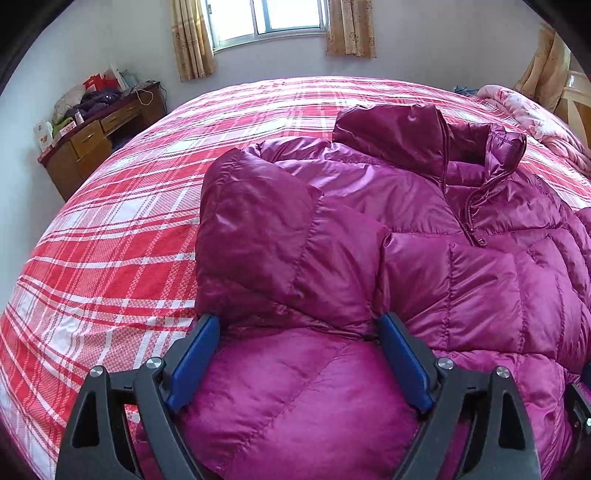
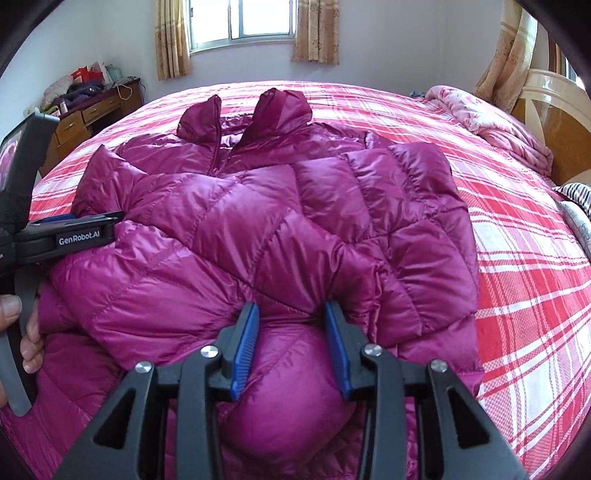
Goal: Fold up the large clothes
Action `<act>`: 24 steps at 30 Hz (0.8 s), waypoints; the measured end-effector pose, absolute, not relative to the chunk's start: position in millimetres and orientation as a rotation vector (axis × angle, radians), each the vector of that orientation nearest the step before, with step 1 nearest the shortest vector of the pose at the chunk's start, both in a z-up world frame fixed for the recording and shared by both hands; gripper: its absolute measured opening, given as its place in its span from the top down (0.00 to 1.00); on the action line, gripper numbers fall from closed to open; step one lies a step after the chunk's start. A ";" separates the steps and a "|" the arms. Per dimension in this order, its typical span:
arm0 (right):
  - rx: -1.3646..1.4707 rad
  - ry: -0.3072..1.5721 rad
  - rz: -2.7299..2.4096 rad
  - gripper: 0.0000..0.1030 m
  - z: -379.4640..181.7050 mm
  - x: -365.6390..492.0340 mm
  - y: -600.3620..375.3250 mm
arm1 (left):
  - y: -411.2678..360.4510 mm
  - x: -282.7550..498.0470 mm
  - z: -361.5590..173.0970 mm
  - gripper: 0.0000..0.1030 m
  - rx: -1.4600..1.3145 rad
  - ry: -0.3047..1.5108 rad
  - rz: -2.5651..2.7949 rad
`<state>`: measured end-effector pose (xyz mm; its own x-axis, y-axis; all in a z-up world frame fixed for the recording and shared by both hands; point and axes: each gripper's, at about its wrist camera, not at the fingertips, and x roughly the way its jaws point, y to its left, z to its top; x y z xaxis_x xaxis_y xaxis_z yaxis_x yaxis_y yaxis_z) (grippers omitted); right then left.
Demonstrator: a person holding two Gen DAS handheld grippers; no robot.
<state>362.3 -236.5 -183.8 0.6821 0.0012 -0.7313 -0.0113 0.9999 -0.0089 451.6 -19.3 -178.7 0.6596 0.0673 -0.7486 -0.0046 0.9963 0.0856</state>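
A magenta puffer jacket (image 1: pixel 369 206) lies on the bed, collar at the far side, both sleeves folded in over its front; it also shows in the right wrist view (image 2: pixel 236 221). My left gripper (image 1: pixel 299 325) stands wide, with puffy jacket fabric bulging between its blue pads (image 1: pixel 195 354). My right gripper (image 2: pixel 291 314) is narrower, its pads (image 2: pixel 245 347) pressing a bulge of jacket fabric near the hem. The left gripper's side (image 2: pixel 74 232) shows at the left edge of the right wrist view, at the jacket's left edge.
The bed has a red and white plaid cover (image 1: pixel 110 236). A wooden desk (image 1: pixel 88 144) with clutter stands at the far left wall. A pink quilt (image 2: pixel 491 118) and a headboard (image 2: pixel 554 107) are at the right. A window (image 2: pixel 258 22) is on the far wall.
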 end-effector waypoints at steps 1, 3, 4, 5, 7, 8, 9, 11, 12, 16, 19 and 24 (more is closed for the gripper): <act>-0.030 0.825 0.011 0.62 -181.3 362.1 -235.5 | -19.2 451.9 -178.9 0.14 0.077 0.850 0.040; -0.024 0.814 0.005 0.62 -170.3 358.1 -236.8 | -18.4 452.0 -179.1 0.14 0.075 0.849 0.040; -0.003 0.793 0.001 0.61 -163.3 354.9 -238.2 | -18.4 451.9 -179.2 0.14 0.074 0.847 0.040; 0.019 0.758 -0.008 0.58 -152.7 351.2 -239.4 | -18.0 451.9 -179.3 0.14 0.073 0.846 0.040; 0.045 0.704 -0.010 0.46 -135.5 350.1 -237.8 | -17.7 451.6 -179.4 0.13 0.071 0.844 0.040; 0.053 0.694 0.001 0.43 -129.1 354.1 -234.5 | -17.4 451.1 -179.4 0.13 0.070 0.843 0.039; 0.055 0.698 0.014 0.43 -127.0 359.1 -230.9 | -16.9 450.9 -179.3 0.13 0.068 0.843 0.038; 0.049 0.721 0.040 0.43 -129.2 374.6 -220.2 | -16.4 450.5 -179.3 0.13 0.064 0.843 0.036; 0.044 0.740 0.049 0.43 -134.2 383.4 -215.5 | -16.3 450.4 -179.1 0.13 0.063 0.843 0.036; 0.033 0.823 0.048 0.45 -167.3 407.6 -209.7 | -14.6 448.5 -177.7 0.13 0.047 0.832 0.030; 0.017 0.815 0.042 0.45 -178.9 407.0 -207.1 | -8.7 442.3 -169.5 0.13 0.016 0.821 -0.005; -0.020 0.809 0.026 0.45 -181.4 406.0 -200.3 | 2.7 451.9 -137.1 0.13 -0.078 0.772 -0.104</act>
